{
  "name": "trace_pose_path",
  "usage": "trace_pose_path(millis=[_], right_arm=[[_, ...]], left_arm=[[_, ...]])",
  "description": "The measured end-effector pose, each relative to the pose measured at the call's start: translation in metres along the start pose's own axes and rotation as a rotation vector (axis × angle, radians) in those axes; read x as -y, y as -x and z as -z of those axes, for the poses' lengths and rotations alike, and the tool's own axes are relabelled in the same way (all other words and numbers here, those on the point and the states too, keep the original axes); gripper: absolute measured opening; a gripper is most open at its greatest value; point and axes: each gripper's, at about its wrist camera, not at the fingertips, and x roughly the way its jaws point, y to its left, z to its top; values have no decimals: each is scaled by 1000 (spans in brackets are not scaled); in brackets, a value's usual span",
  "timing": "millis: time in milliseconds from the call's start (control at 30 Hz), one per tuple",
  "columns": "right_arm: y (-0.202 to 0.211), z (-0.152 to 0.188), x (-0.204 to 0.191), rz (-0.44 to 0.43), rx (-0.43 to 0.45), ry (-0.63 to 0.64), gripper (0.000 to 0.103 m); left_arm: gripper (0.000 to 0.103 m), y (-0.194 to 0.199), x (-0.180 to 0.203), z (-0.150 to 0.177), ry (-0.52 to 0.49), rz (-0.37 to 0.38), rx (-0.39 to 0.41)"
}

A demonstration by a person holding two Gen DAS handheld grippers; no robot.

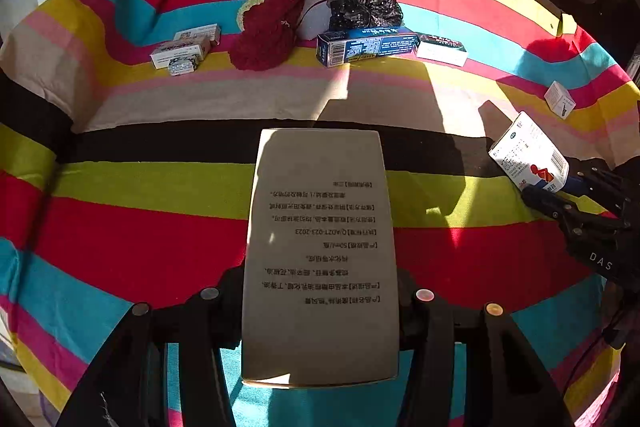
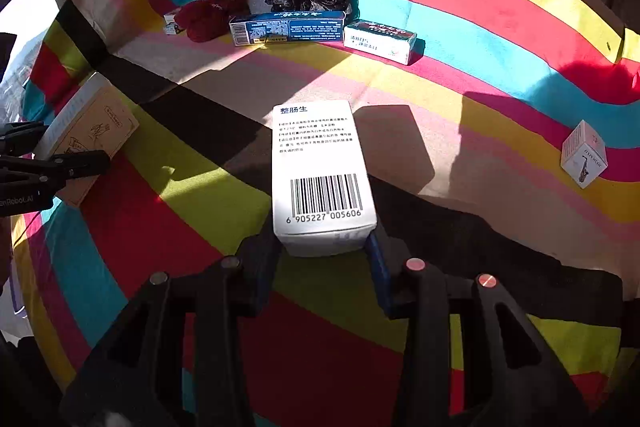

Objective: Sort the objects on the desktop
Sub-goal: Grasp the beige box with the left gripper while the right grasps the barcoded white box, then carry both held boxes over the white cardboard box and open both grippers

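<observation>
1. Your left gripper (image 1: 320,307) is clamped on the tan carton (image 1: 320,255); your right gripper (image 2: 324,259) pinches the white barcode box (image 2: 322,175). Both boxes ride above the striped cloth (image 2: 360,327).
2. Keep both grips firm and carry level toward the back-row cartons, such as the blue box (image 1: 366,47).
3. The middle lies open; mind the small white box (image 2: 584,157) at right and the cloth's far edge.

Tan printed carton (image 1: 320,255) held lengthwise above the striped cloth, white barcoded medicine box (image 2: 322,175) likewise held aloft.
</observation>
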Motion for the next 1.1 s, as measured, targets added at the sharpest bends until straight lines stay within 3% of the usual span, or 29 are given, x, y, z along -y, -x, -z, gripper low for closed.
trace_pose_path(millis=[267, 633, 767, 1100], right_arm=[[17, 21, -112, -37, 37, 180, 44], [20, 16, -199, -186, 69, 288, 44], [18, 12, -234, -271, 77, 333, 44], [25, 11, -334, -498, 86, 531, 44]], left_arm=[[52, 19, -79, 54, 18, -75, 17], [52, 54, -138, 97, 65, -83, 34], [52, 71, -166, 115, 131, -111, 26], [52, 118, -254, 176, 379, -285, -36]])
